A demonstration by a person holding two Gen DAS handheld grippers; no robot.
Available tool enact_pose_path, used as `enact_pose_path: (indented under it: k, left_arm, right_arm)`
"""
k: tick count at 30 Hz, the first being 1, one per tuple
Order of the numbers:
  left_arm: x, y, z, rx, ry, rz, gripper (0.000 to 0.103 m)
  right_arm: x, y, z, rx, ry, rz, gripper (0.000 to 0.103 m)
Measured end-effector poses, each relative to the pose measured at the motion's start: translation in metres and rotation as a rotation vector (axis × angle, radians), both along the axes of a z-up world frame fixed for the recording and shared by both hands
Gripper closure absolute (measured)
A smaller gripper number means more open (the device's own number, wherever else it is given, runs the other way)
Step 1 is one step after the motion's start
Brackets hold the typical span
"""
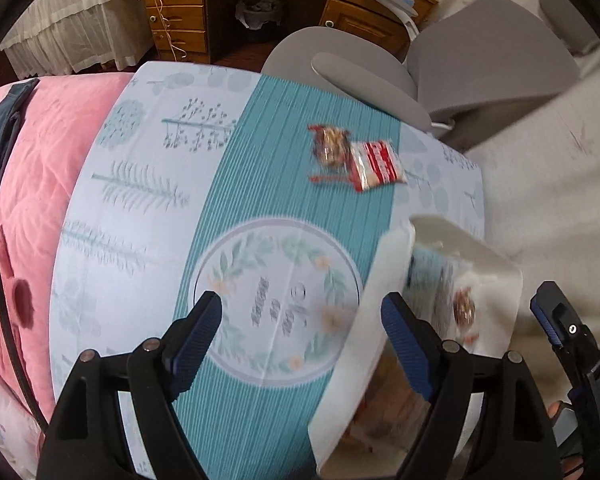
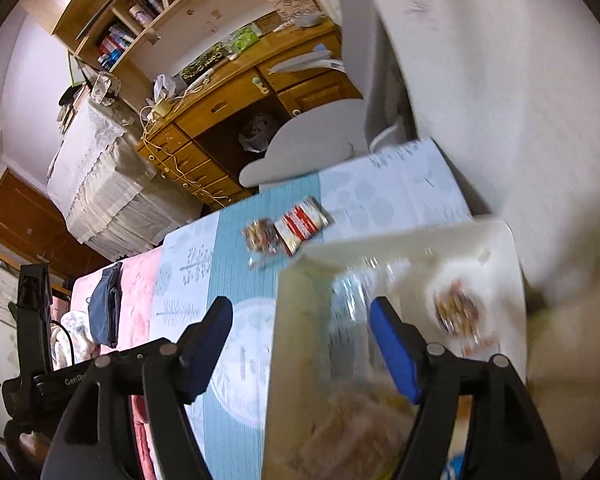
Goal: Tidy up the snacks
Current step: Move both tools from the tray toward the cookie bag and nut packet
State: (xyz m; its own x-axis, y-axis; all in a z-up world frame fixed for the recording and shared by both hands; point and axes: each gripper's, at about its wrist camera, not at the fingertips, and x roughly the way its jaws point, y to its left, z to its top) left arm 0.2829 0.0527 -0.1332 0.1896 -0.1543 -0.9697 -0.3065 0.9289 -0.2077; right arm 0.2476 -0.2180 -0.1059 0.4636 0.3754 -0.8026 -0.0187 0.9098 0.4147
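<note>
Left wrist: snack packets [image 1: 354, 158] on tablecloth [image 1: 148, 184], grey chair [image 1: 480, 60] behind

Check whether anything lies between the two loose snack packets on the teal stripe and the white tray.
Nothing visible does. The clear nut packet and red-white packet lie just beyond the white tray rim, with only bare tablecloth between.

Two snack packets [image 1: 354, 158] on table; one white tray [image 1: 496, 276]; one grey chair [image 1: 480, 68].
</note>
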Motion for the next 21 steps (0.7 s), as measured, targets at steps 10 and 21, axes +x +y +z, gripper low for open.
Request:
enact_pose_path:
  k: [10, 21]
  left_arm:
    - [0.091, 0.023, -0.035, -0.041, -0.013, 0.008, 0.022]
    - [0.152, 0.030, -0.116, -0.126, 0.044, 0.021, 0.022]
  right_arm:
    - [0.101, 0.041, -0.017, -0.042, 0.007, 0.098, 0.021]
    - [0.179, 0.076, -0.075, -0.244, 0.081, 0.266, 0.017]
